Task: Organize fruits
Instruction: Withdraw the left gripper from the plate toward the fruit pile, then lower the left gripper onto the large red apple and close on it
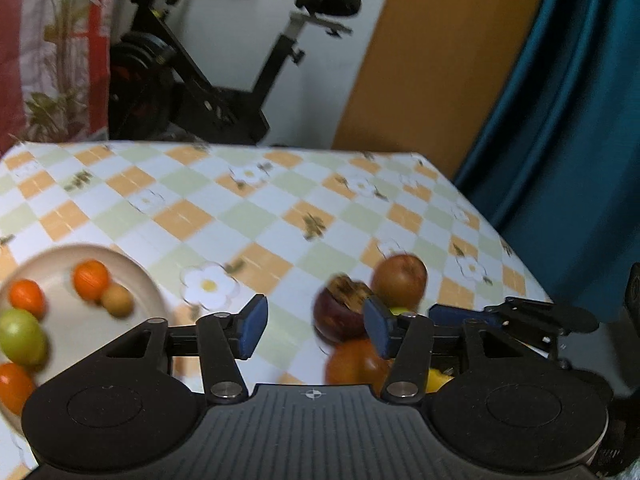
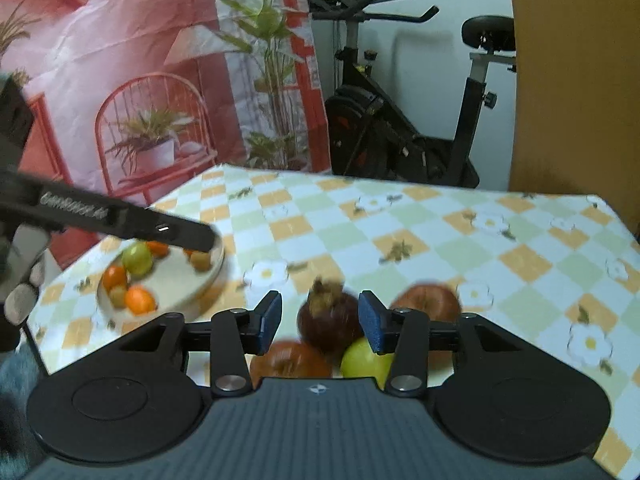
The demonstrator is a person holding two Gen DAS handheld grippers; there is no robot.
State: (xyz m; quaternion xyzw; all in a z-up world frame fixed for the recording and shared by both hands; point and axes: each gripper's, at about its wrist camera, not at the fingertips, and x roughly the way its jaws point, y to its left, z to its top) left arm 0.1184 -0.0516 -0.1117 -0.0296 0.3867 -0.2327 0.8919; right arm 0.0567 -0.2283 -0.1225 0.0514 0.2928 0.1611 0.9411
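Left gripper [image 1: 316,326]: held above the tablecloth, blue pads apart, nothing between them; checked cloth visible in the gap.
Right gripper [image 2: 319,320]: blue pads apart, clamped on nothing; mangosteen seen through the gap, lying on the cloth beyond the tips.
Table [image 2: 420,236]: covered with a cloth of orange, green and white checks with daisy prints.
Plate [image 1: 68,254]: cream, round, at the left of the table; left edge of the left wrist view.
Fruit on the plate: small oranges [image 1: 91,279], a green round fruit [image 1: 22,336], a small tan fruit [image 1: 117,300]; all blurred.
Mangosteen [image 2: 330,320]: dark purple, dry brown calyx on top, on the cloth, well apart from the plate.
Red-brown apple [image 2: 426,300]: just right of the mangosteen, behind the right finger in the right wrist view.
Green apple [image 2: 366,358]: nearer the camera, touching or just beside the mangosteen, partly hidden by the right pad.
Second reddish fruit [image 2: 290,360]: in front of the mangosteen, kind not clear through blur.
Yellow fruit [image 1: 438,379]: only a sliver visible under the left gripper's right finger; kind cannot be told.
Loose pile: four or five fruits clustered together on bare cloth, none on the plate.
Background: black exercise bike [image 1: 200,80], teal curtain [image 1: 560,120], printed backdrop with plants [image 2: 140,60].
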